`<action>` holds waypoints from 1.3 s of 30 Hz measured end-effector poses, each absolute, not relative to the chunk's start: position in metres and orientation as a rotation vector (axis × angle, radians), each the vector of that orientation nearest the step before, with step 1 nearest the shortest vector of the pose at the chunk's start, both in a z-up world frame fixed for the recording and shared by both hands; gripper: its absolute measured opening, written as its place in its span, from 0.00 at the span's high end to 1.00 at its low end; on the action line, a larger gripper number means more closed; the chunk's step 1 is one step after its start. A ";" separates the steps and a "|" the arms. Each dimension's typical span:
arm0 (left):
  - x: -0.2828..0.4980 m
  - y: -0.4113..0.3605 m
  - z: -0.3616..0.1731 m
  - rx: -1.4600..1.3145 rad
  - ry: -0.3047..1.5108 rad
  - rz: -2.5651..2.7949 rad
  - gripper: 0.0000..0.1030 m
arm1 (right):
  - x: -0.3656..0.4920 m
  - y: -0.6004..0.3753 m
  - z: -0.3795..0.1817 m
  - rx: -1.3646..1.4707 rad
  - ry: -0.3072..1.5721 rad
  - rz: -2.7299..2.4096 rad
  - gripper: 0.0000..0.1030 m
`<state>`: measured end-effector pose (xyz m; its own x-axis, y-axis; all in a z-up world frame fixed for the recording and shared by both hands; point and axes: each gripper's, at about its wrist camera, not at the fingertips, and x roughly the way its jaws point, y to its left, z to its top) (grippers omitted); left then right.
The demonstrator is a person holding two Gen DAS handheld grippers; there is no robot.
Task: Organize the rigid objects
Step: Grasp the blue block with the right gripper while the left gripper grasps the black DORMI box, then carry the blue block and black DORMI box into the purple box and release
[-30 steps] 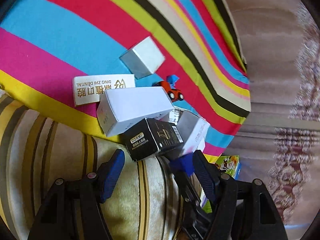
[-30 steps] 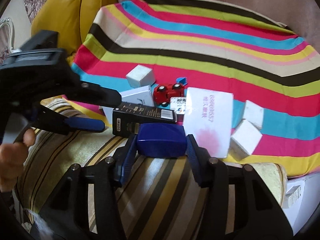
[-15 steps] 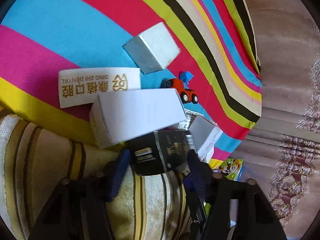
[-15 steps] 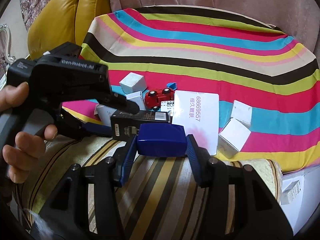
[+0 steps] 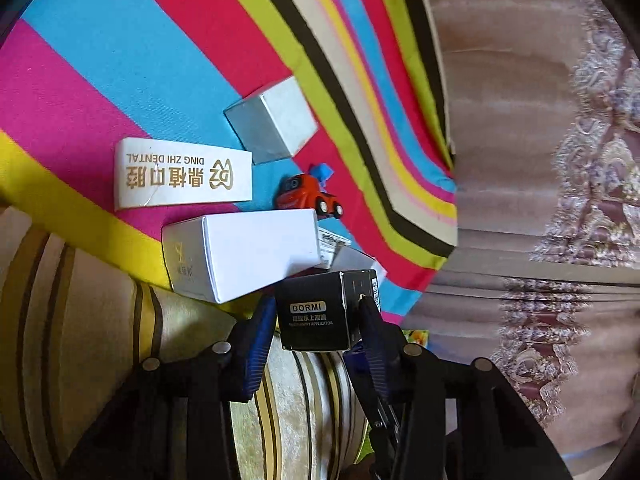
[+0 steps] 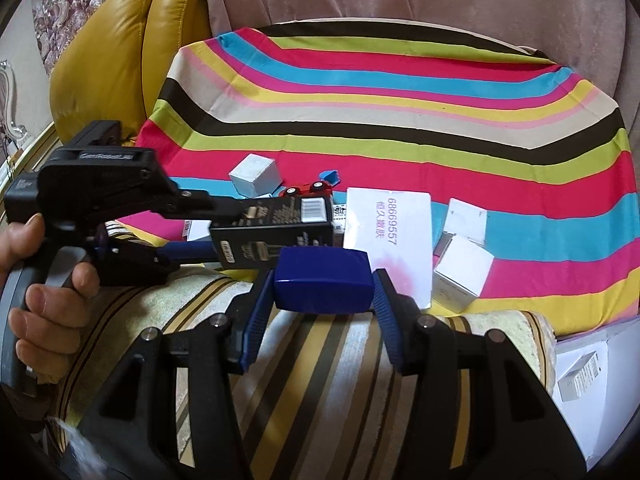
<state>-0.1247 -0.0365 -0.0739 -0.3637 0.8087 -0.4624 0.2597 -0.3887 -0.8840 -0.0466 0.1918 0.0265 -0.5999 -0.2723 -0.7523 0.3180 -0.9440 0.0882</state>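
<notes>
Status: early in the sorting, as far as the views show. No tidy group of things is visible yet.

Left tongs (image 5: pixel 318 320): they have just been closing, and now clamp the black box (image 5: pixel 320 312) by its two sides, label end facing the camera. In the right wrist view the same black box (image 6: pixel 276 228) sits between the left tongs (image 6: pixel 224 228), at the near edge of the striped cloth (image 6: pixel 400 92), above the striped cushion (image 6: pixel 320 380). Cannot tell whether it is lifted clear or resting on the cloth edge.

Right tongs (image 6: pixel 324 292): narrow, holding a blue box (image 6: pixel 324 284) across its width, over the cushion, just near of the black box. Not set down anywhere.

Still loose on the cloth:
- long white box (image 5: pixel 244 252), touching or just beside the black box on its left
- flat white box with gold lettering (image 5: pixel 184 174), farther left
- silver cube (image 5: pixel 272 122), far side
- red toy car (image 5: pixel 308 196) with a small blue piece (image 5: pixel 322 172) just beyond it
- white card with printed digits (image 6: pixel 388 240), right of the black box
- two small white boxes (image 6: pixel 460 256), right of the card, touching each other

Judgement: two items in hand, none visibly placed; the rest of the scatter is left to do. A white carton (image 6: pixel 588 380) at the near right could be the destination, but this is unconfirmed.
</notes>
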 end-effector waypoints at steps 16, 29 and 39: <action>-0.081 -0.024 -0.053 -1.242 -1.342 1.874 0.58 | -0.016 0.222 0.044 1.168 0.047 -2.606 0.48; -0.065 0.020 -0.046 -1.229 -1.265 1.809 0.58 | 0.008 0.271 0.054 1.178 -0.005 -2.701 0.48; -0.054 0.054 -0.037 -1.230 -1.177 1.795 0.58 | 0.022 0.315 0.057 1.199 -0.071 -2.786 0.48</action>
<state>-0.0536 0.0544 -0.0371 -0.3435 0.8717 -0.3496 -0.0269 -0.3812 -0.9241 0.0220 0.3146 0.0567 -0.6827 -0.1175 -0.7212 0.0808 -0.9931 0.0853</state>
